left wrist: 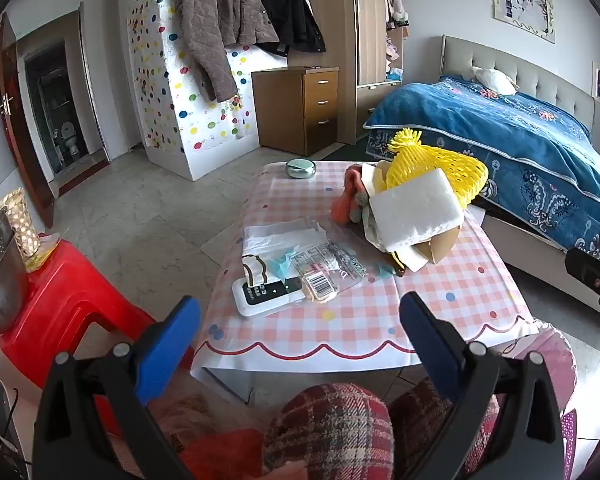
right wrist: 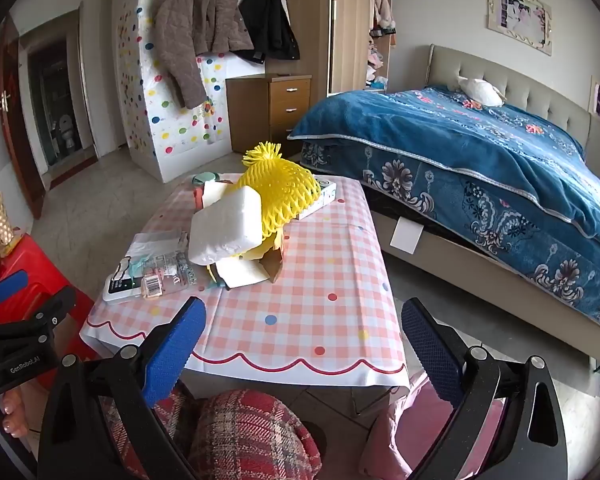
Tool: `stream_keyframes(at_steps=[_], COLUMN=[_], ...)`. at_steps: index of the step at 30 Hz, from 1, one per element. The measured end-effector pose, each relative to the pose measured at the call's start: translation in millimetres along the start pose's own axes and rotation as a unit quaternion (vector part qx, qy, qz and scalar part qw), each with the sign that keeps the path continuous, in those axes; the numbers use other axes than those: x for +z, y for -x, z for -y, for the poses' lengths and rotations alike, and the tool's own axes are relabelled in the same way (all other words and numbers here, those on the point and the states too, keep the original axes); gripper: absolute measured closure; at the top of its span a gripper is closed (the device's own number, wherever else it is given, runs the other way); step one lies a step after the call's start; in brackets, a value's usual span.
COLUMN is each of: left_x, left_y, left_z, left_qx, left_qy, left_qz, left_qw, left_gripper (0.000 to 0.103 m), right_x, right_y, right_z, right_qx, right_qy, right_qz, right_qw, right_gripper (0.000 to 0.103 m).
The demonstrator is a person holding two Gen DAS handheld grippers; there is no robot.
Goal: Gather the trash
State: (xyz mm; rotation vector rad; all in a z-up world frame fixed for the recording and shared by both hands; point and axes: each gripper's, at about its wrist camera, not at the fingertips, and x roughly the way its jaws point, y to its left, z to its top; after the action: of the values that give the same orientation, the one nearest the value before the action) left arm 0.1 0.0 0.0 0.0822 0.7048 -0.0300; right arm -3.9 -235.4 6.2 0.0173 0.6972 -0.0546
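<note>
A low table with a pink checked cloth [left wrist: 440, 304] [right wrist: 320, 264] holds a pile of trash: a yellow foam net [left wrist: 440, 168] [right wrist: 280, 192], a white foam block [left wrist: 416, 208] [right wrist: 224, 232], cardboard pieces [left wrist: 436, 252] [right wrist: 256, 272], clear plastic wrappers with a barcode label [left wrist: 324, 276] [right wrist: 160, 280] and an orange cloth [left wrist: 346, 196]. My left gripper [left wrist: 300, 336] is open and empty, held before the table's near edge. My right gripper [right wrist: 300, 344] is open and empty, also before the near edge. The left gripper shows at the left of the right wrist view [right wrist: 24, 320].
A white device [left wrist: 260, 296] lies under the wrappers and a small green round tin [left wrist: 300, 168] sits at the table's far edge. A red plastic stool [left wrist: 60, 300] with a metal bowl [left wrist: 0, 280] stands left. A bed with blue cover [right wrist: 480, 168] stands right. The person's plaid knees [left wrist: 332, 432] are below.
</note>
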Motion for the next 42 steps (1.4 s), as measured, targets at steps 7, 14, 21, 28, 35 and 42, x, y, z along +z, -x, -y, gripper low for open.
stream_keyframes(at_steps=[7,14,21,28,35,42], left_x=[0.6,-0.1,0.0,0.5,0.1,0.8], left_y=[0.2,-0.3,0.2,-1.3,0.0,-1.4], left_z=[0.3,-0.1,0.1,-0.5,0.0,-1.0], left_qx=[0.001,0.001,0.0,0.0,0.001,0.001], left_qy=[-0.001,-0.001,-0.001,-0.001,0.0,0.0], left_qz=[0.0,0.001,0.002,0.002,0.002,0.002], left_qw=[1.0,1.0,1.0,1.0,1.0,1.0], left_gripper=[0.006,0.006,0.006,0.006,0.006,0.006], right_x=[0.3,0.7,1.9,3.1,3.9,4.3], right_y=[0.0,0.0,0.4,0.5,0.7,0.9], right_z=[0.5,0.0,0.7,1.1,1.4,1.6], right_qx=[0.001,0.002,0.002,0.001,0.001,0.001], right_qy=[-0.001,-0.001,-0.002,-0.002,-0.002,-0.002], right_qz=[-0.001,0.0,-0.001,-0.001,0.0,0.0], right_qw=[1.0,1.0,1.0,1.0,1.0,1.0], right_gripper=[0.006,0.006,0.006,0.006,0.006,0.006])
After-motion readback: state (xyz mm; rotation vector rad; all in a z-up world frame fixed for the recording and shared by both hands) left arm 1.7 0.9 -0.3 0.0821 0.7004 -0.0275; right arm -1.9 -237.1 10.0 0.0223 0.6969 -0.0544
